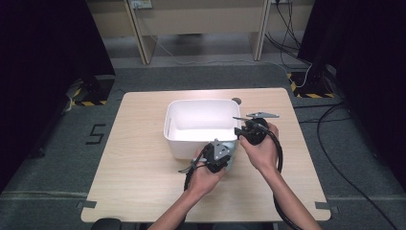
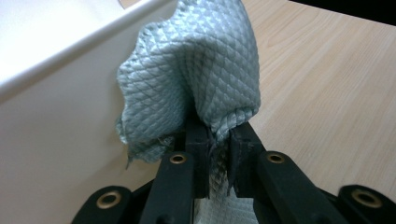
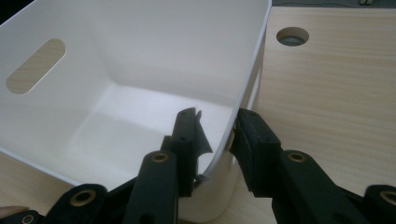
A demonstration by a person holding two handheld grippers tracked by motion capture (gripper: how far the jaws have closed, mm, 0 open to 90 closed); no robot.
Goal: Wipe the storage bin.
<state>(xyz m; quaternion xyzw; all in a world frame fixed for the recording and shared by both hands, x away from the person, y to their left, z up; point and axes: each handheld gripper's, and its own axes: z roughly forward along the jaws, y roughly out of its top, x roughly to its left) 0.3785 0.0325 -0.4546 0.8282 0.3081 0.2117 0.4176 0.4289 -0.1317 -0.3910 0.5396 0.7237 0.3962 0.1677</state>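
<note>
Grey-green quilted cloth (image 2: 196, 74) sat pinched between my left gripper (image 2: 217, 163) pads, bunched up above the jaws and pressed against the outside wall of the white bin (image 2: 60, 116), just under its rim. In the high view that put the cloth (image 1: 231, 160) at the bin's (image 1: 201, 103) near right corner, w/ my left gripper (image 1: 221, 158) right beside it, low over the wooden table (image 1: 139, 167).

To do this step well, I judged the wipe needed flat contact: keep the cloth wad squashed on the wall, drag slow along it, don't let the black jaw tips scrape the plastic. Grip had to stay firm, since a loose fold hung below the pads and could slip.

Left hand pose: forearm came in from the bottom edge, angled up & right, wrist about level, gripper aimed at the bin wall.

Further right, my right gripper (image 3: 217, 135) straddled the bin's (image 3: 140, 60) right wall near the corner, one jaw inside, one outside. Pads looked close on the rim, but I couldn't tell if they truly clamped it; a thin gap seemed to show. Its job, I'd say, was bracing the bin so it wouldn't skid.

Right hand (image 1: 261, 148) pose: forearm ran up & left from the bottom, wrist bent, right gripper (image 1: 239, 132) tipped down onto the rim.
</note>
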